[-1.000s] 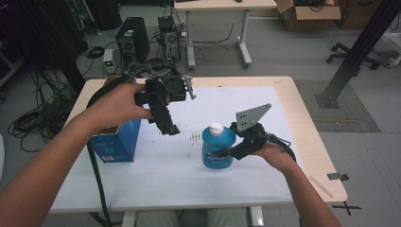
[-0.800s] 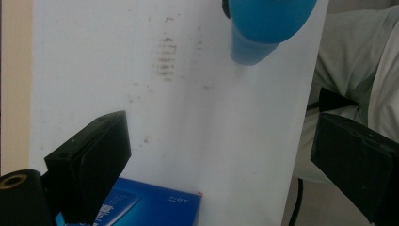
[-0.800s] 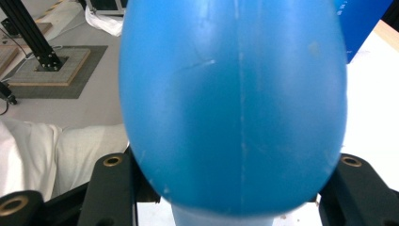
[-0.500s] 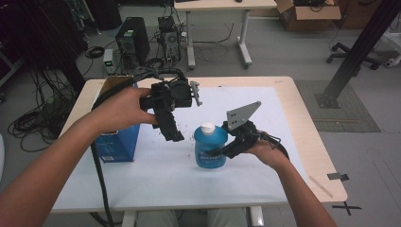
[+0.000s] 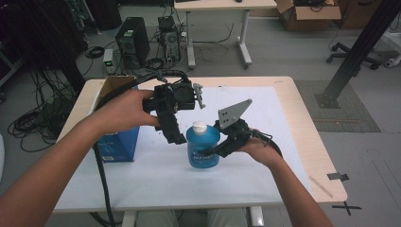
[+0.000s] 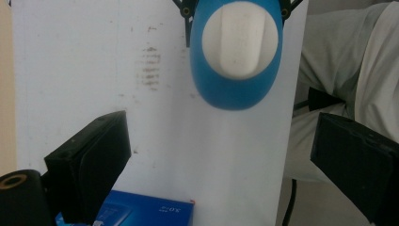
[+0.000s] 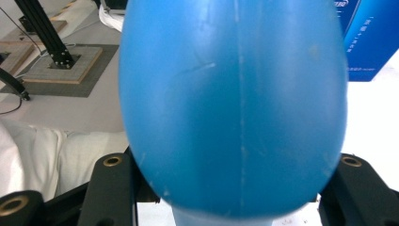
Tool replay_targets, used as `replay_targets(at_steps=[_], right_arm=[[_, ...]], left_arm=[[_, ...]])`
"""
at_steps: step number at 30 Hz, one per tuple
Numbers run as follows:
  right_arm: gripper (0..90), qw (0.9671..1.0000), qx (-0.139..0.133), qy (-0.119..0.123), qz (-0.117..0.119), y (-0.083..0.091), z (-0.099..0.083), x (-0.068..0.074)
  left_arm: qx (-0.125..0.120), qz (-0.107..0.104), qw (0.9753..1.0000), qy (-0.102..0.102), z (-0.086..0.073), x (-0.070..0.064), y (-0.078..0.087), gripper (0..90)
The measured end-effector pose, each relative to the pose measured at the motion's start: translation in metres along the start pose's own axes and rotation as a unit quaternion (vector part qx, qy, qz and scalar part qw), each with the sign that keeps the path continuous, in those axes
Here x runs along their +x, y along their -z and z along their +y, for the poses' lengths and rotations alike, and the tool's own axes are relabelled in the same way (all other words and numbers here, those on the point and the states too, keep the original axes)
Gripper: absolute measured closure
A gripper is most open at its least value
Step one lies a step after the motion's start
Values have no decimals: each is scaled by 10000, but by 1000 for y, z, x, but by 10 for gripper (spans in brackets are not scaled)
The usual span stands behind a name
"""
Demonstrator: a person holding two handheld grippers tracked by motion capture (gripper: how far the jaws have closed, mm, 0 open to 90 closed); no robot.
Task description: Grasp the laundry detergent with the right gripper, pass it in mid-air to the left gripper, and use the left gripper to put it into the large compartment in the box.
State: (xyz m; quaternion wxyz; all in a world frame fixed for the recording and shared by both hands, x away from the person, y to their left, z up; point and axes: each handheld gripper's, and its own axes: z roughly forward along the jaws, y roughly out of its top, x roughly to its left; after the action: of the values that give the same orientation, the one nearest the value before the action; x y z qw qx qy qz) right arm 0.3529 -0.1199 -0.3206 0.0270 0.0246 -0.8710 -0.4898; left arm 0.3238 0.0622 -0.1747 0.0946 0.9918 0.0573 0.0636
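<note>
Your right gripper (image 5: pixel 218 150) pinches the smooth, likely slippery blue bottle (image 5: pixel 203 149); bring your spread left gripper (image 5: pixel 176 137) onto its white cap (image 5: pixel 199 126).

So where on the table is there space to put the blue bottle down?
The white mat is bare along its near edge, in front of the blue bottle, and on the far right side behind the right gripper. It is crowded on the left, where the blue box stands and the left gripper hovers.
</note>
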Motion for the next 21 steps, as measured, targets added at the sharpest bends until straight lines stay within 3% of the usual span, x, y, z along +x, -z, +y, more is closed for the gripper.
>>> replay_targets(at_steps=[21], right_arm=[[430,9998,37,73,157,-15,13,-3]], left_arm=[[59,-142,9998,-118,10,-3,-14,59]])
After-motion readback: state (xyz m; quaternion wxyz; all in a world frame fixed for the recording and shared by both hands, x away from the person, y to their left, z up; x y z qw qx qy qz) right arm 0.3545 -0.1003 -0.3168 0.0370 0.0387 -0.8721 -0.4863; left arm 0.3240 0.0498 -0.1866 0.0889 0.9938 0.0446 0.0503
